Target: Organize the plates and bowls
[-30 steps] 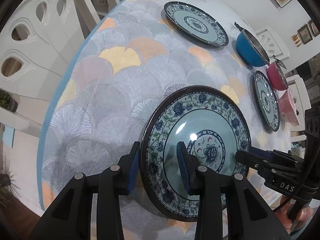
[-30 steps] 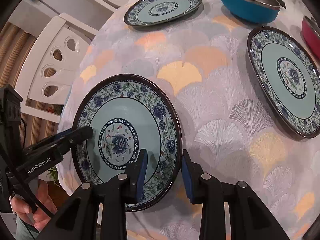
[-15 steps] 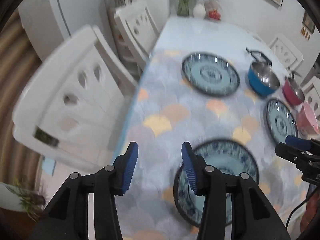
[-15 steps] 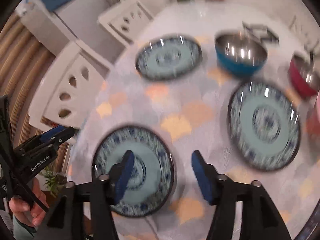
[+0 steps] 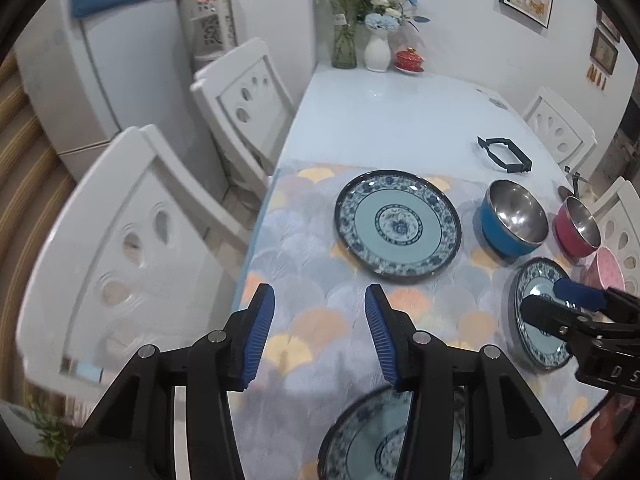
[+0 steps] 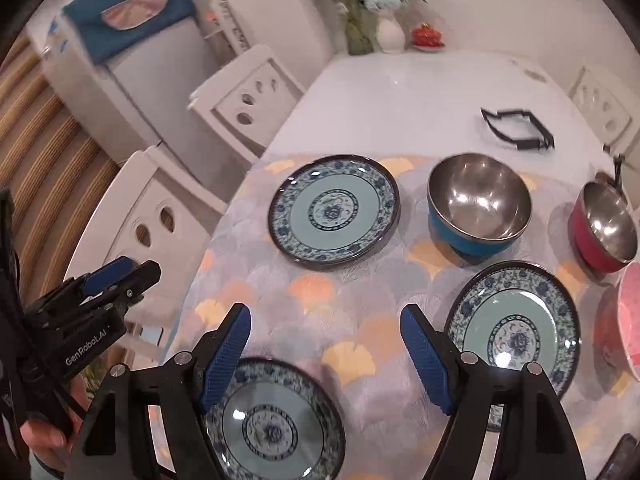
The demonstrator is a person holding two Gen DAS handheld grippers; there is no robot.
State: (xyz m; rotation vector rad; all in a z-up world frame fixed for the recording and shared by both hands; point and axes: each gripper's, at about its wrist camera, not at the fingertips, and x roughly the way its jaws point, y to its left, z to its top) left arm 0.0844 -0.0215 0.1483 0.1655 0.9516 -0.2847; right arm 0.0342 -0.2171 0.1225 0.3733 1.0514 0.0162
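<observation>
The left gripper hangs released, a near plate just below its right finger. The right gripper is spread wide, holding nothing: near plate beneath its left finger, another plate behind its right finger, blue bowl well beyond.

the pink bowl is cut off at the right edge, and the near plate sits partly hidden behind the left hand-held gripper.
</observation>
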